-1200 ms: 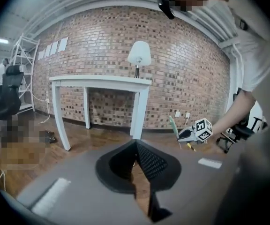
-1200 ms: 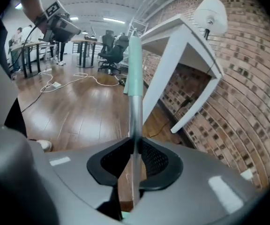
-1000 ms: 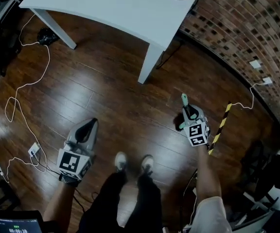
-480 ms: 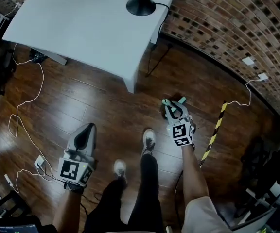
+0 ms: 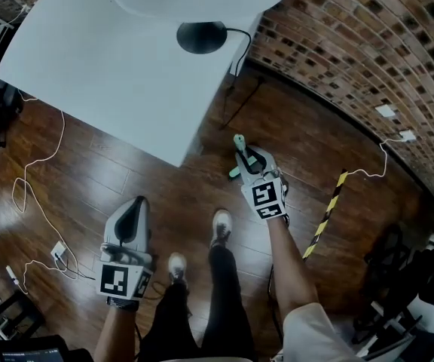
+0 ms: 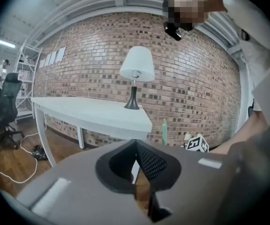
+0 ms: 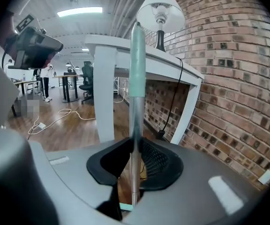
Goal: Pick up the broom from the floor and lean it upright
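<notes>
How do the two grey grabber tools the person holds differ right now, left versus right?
The right gripper has its fingers closed on the broom handle; the left gripper has its fingers together on nothing. In the head view the right gripper reaches further forward, near the white table corner, while the left gripper sits back over the wood floor. Both are grey and carry a marker cube.

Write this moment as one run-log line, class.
right gripper: shut on broom handle, upright | left gripper: shut, empty | near: white table, brick wall | broom not yet leaned
</notes>
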